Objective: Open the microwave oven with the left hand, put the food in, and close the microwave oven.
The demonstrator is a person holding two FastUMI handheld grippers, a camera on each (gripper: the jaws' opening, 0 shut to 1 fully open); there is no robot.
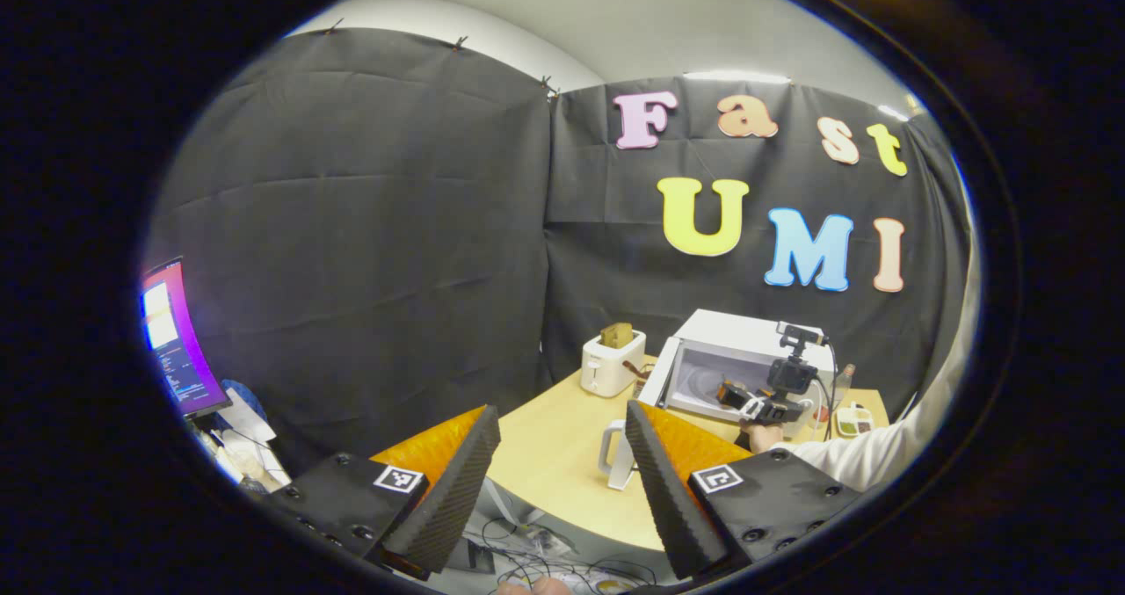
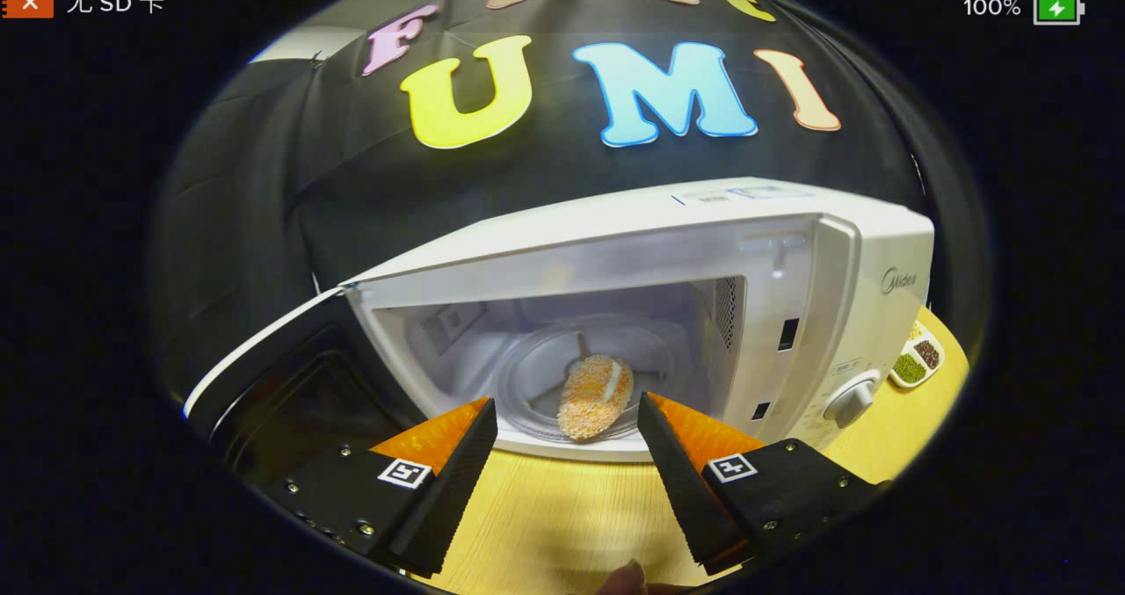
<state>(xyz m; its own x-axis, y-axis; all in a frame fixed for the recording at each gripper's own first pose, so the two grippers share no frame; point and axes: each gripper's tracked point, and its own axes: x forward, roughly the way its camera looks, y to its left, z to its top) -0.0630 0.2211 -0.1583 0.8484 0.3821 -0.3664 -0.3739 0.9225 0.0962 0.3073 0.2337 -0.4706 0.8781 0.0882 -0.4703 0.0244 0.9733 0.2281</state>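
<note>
Both claws stand wide open and empty: the right claw (image 2: pixel 567 437) sits just in front of the microwave oven (image 2: pixel 668 314), the left claw (image 1: pixel 562 454) well back from it over the counter (image 1: pixel 554 463). The door (image 2: pixel 264 358) hangs open, and the food (image 2: pixel 596 395) lies on the turntable inside. Opening and loading look done; only closing the door seems left.

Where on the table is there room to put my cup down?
The widest bare patch of the light wooden table lies between the white toaster and the white mug. Another strip runs in front of the open white microwave oven. It is crowded right of the microwave, by the small condiment tray.
</note>
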